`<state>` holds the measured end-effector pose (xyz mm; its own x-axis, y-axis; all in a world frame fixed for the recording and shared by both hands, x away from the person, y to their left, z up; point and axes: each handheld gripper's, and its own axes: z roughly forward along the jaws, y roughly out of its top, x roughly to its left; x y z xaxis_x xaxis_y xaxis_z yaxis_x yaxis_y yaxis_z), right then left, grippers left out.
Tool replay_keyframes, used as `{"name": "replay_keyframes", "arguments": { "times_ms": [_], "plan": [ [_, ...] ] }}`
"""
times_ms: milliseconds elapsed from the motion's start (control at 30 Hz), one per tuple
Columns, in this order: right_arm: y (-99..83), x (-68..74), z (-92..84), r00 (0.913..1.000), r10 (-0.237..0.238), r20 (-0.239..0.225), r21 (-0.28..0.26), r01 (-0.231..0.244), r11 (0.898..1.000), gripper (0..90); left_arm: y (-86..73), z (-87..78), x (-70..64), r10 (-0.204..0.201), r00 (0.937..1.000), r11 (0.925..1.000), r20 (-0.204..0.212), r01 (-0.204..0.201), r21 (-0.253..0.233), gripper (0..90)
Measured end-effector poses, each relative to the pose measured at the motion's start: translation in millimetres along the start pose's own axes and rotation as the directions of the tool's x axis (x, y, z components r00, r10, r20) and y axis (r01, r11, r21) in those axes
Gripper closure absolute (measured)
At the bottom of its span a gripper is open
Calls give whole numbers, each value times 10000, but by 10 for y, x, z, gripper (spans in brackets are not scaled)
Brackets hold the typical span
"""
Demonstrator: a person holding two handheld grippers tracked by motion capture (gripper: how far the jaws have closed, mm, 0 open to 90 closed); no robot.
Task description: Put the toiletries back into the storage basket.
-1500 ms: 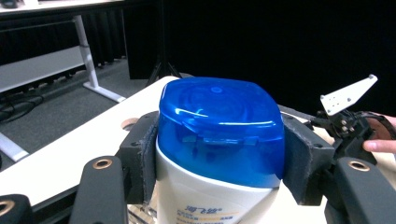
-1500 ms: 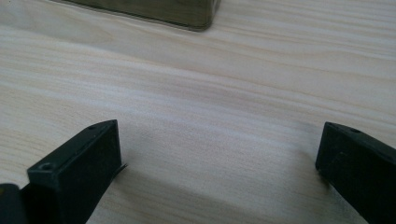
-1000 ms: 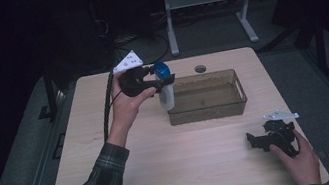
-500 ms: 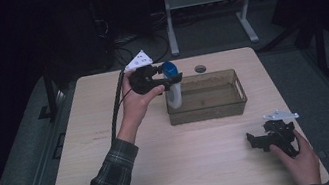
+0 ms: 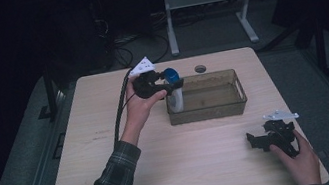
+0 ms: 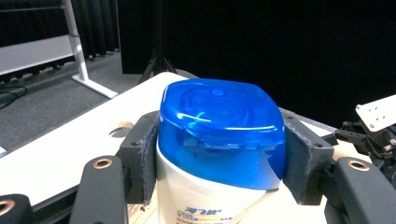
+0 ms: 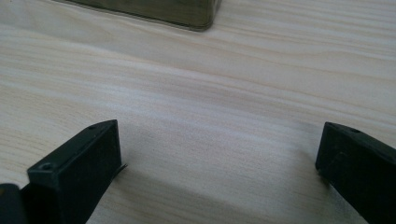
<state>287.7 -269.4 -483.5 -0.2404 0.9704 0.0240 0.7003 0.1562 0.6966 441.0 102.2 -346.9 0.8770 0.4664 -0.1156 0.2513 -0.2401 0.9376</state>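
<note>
I'm looking down at the bin (image 5: pixel 206 96), a clear brownish tub sitting mid-worktop (image 5: pixel 116 181), and I can't make out anything lying in it, though my bottle (image 5: pixel 174 96) now hangs at its left end, just over the rim, with the base dipping toward the inside. My left tongs (image 5: pixel 168 88) are clamped on that bottle right under its blue cap (image 5: pixel 171 76). The left gripper view gives me what the high view can't: the padded jaws pressed against both sides of the cap (image 6: pixel 222 128), the white body below with small blue print I can't read, and my other gripper off at the right edge. My right tongs (image 5: pixel 257 139) rest low near the front right corner of the worktop, well apart from the bin. In the right gripper view the jaws stand wide with bare wood grain between them, and the near corner of the bin (image 7: pixel 187 14) peeks in at the top. Against the shot a second ago, my left hand (image 5: pixel 141 109) has carried the bottle rightward from beside the bin to its left end; the right hand (image 5: pixel 299 158) hasn't budged.
</note>
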Motion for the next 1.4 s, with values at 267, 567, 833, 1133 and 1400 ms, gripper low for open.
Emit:
{"name": "replay_keyframes", "arguments": {
  "times_ms": [267, 567, 833, 1133, 1400],
  "plan": [
    [0, 0, 0, 10000, 0, 0, 0, 0, 10000, 0, -126, 28, 35, -99, 9999, 9998, -66, 100, 193, 373],
    [0, 0, 0, 10000, 0, 0, -1, 0, 10000, 0, -245, 72, 52, -186, 9998, 9989, -105, 190, 420, 372],
    [0, 0, 0, 10000, -5, 1, -3, 5, 10000, 0, -345, 97, 82, -301, 9994, 9974, -179, 312, 654, 372],
    [0, 0, 0, 10000, -2, 3, -1, 2, 10000, 0, -359, 109, 62, -184, 9997, 9976, -181, 196, 671, 368],
    [0, 0, 0, 10000, 0, -1, -1, 0, 10000, 0, -326, 52, 50, -120, 9995, 9949, -279, 147, 993, 238]
  ]
}}
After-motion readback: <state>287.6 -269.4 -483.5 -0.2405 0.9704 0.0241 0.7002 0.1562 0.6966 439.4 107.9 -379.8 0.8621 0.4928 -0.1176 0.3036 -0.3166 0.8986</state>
